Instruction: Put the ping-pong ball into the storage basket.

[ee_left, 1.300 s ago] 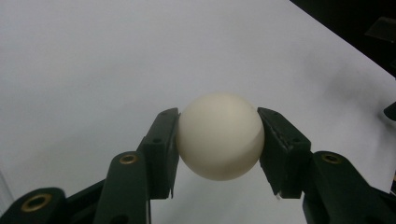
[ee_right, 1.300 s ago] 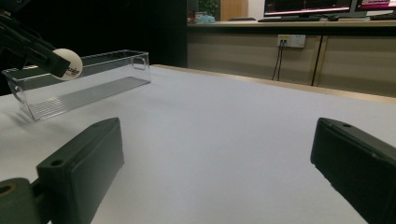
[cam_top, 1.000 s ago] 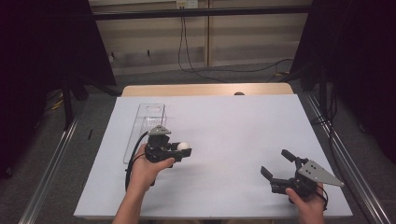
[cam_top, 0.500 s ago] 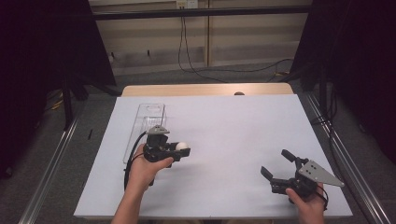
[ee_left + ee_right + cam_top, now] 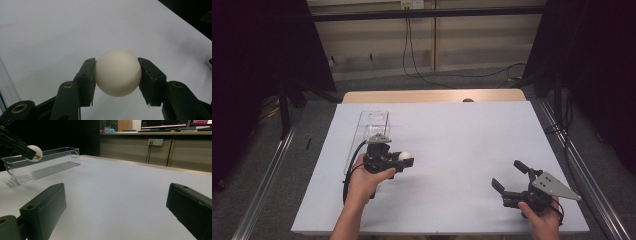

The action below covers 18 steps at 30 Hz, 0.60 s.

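Left gripper (image 5: 117,75): 2 black jaws clamped on a white ball (image 5: 117,72), 1 pad pressed on each side of it, seen close in the lower middle of the left gripper view. Ball lifted free of the white table cover (image 5: 62,32), with only a soft shadow under it. In the high view, same left gripper (image 5: 404,160) at left of centre of the frame, held by the left hand (image 5: 364,180), jaws pointing to the right of the picture, ball (image 5: 405,156) at the tips. Black cable looping from the gripper body down along the wrist.

Just behind and to the left of this gripper in the high view, a clear plastic bin (image 5: 373,122), long and narrow, running toward the upper part of the frame, resting on the cover. In the right gripper view, same bin (image 5: 42,165) at the upper left, with the ball (image 5: 35,153) in front of its near end, some dark print on the ball too small to read.

Right gripper (image 5: 507,177) at the lower right of the high view, held by the right hand (image 5: 542,217), grey 3-cornered plate on top. Jaws wide apart, nothing between them, pointing to the upper left of the frame. In the right gripper view, its 2 jaws at the lower left and lower right corners, bare cover between.

Well apart, the 2 grippers.
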Available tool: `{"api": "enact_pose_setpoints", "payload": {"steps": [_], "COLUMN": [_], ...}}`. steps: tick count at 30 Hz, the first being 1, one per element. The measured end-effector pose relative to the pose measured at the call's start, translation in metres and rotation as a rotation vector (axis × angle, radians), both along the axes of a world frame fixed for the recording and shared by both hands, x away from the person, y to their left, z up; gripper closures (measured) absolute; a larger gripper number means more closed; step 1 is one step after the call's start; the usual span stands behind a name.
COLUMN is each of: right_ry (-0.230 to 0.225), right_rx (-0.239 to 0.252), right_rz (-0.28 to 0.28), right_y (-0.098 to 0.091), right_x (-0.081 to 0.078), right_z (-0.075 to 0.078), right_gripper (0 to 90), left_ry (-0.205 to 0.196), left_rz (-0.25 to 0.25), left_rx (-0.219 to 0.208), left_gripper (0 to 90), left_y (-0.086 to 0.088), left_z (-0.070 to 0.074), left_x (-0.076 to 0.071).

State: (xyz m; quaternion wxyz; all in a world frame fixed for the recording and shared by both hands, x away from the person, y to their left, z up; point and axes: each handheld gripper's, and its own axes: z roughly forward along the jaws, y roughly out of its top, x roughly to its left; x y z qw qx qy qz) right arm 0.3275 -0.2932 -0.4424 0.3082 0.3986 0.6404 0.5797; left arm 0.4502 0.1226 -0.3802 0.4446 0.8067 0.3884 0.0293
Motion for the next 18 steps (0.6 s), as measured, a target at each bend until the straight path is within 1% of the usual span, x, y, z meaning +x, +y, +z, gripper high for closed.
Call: {"api": "enact_pose_setpoints", "payload": {"steps": [1, 2, 3, 4, 6, 9, 10, 11, 12, 14, 15, 17, 18], "right_ry": [-0.002, 0.001, 0.002, 0.000, -0.001, -0.001, -0.001, -0.003, 0.001, 0.000, 0.001, 0.003, 0.002], "right_rx": [0.001, 0.001, 0.001, 0.001, 0.003, -0.002, -0.007, -0.004, -0.007, 0.000, 0.001, -0.003, 0.000], "right_rz": [0.001, -0.001, 0.002, 0.002, -0.001, 0.005, 0.011, 0.006, 0.008, 0.000, -0.001, 0.003, 0.000], "right_y": [0.0001, 0.0001, 0.0002, 0.0004, 0.0007, 0.0001, -0.0008, -0.0006, -0.0013, -0.0012, -0.0012, -0.0010, -0.0004], "right_x": [0.0003, -0.0002, -0.0006, -0.0006, 0.0000, -0.0001, -0.0003, -0.0003, -0.0006, -0.0001, 0.0000, 0.0000, 0.0002], "right_z": [-0.0001, 0.0001, 0.0003, 0.0003, 0.0001, 0.0003, 0.0004, 0.0004, 0.0005, 0.0001, 0.0000, -0.0002, -0.0002], "right_gripper": [2.1, 2.1, 2.1, 2.1, 2.1, 2.1, 2.1, 2.1, 2.1, 2.1, 2.1, 2.1, 2.1], "left_ry": [-0.001, -0.005, -0.002, -0.007, -0.008, -0.010, -0.015, -0.015, -0.016, -0.015, -0.021, -0.019, -0.021], "left_rz": [-0.006, -0.006, 0.000, 0.004, 0.002, 0.010, 0.002, 0.010, 0.008, 0.013, 0.022, 0.015, 0.025], "left_rx": [0.001, 0.011, 0.010, 0.012, -0.001, 0.004, 0.008, 0.009, 0.012, -0.003, 0.000, 0.007, -0.001], "left_gripper": [51.2, 51.2, 51.2, 51.2, 51.2, 51.2, 51.2, 51.2, 51.2, 51.2, 51.1, 51.2, 51.2], "left_y": [0.0008, 0.0012, 0.0013, 0.0013, 0.0015, 0.0023, 0.0036, 0.0040, 0.0052, 0.0063, 0.0069, 0.0094, 0.0095], "left_z": [-0.0001, 0.0003, 0.0008, 0.0009, 0.0010, 0.0015, 0.0016, 0.0019, 0.0023, 0.0028, 0.0031, 0.0040, 0.0040], "left_x": [0.0004, 0.0003, 0.0001, 0.0001, 0.0001, 0.0000, 0.0007, 0.0007, 0.0010, 0.0012, 0.0010, 0.0014, 0.0012]}}
